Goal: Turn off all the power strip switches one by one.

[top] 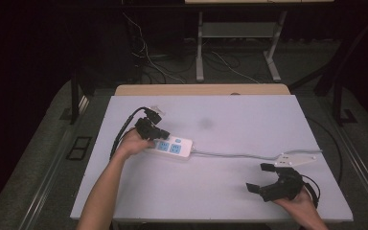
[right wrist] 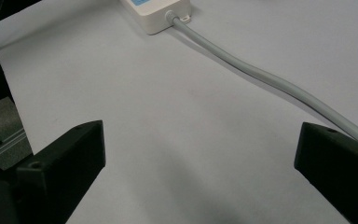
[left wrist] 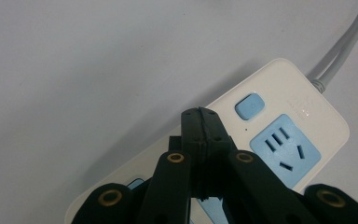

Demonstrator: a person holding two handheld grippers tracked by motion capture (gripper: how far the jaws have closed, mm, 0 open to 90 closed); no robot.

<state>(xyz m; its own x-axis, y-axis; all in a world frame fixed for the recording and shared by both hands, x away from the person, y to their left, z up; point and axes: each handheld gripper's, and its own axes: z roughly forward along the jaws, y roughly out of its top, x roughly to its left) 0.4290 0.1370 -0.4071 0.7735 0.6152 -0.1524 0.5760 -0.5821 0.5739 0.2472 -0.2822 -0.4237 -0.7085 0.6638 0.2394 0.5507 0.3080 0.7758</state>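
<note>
A white power strip (top: 173, 146) with blue sockets lies left of the table's middle. My left gripper (top: 159, 132) hovers at its left end, jaws shut together with nothing between them. In the left gripper view the shut tips (left wrist: 200, 119) sit over the strip (left wrist: 279, 84), beside its blue switch (left wrist: 250, 105) and a blue socket (left wrist: 284, 149); whether they touch it I cannot tell. The strip's grey cable (top: 235, 155) runs right across the table. My right gripper (top: 259, 177) stands open near the front right, and in its own view (right wrist: 200, 140) the cable (right wrist: 261, 77) passes just beyond it.
The white table (top: 220, 196) ends close behind my right hand at the front edge. A wooden strip (top: 201, 89) borders the far edge. Beyond it are metal stand legs (top: 200, 52) and loose wires on the dark floor.
</note>
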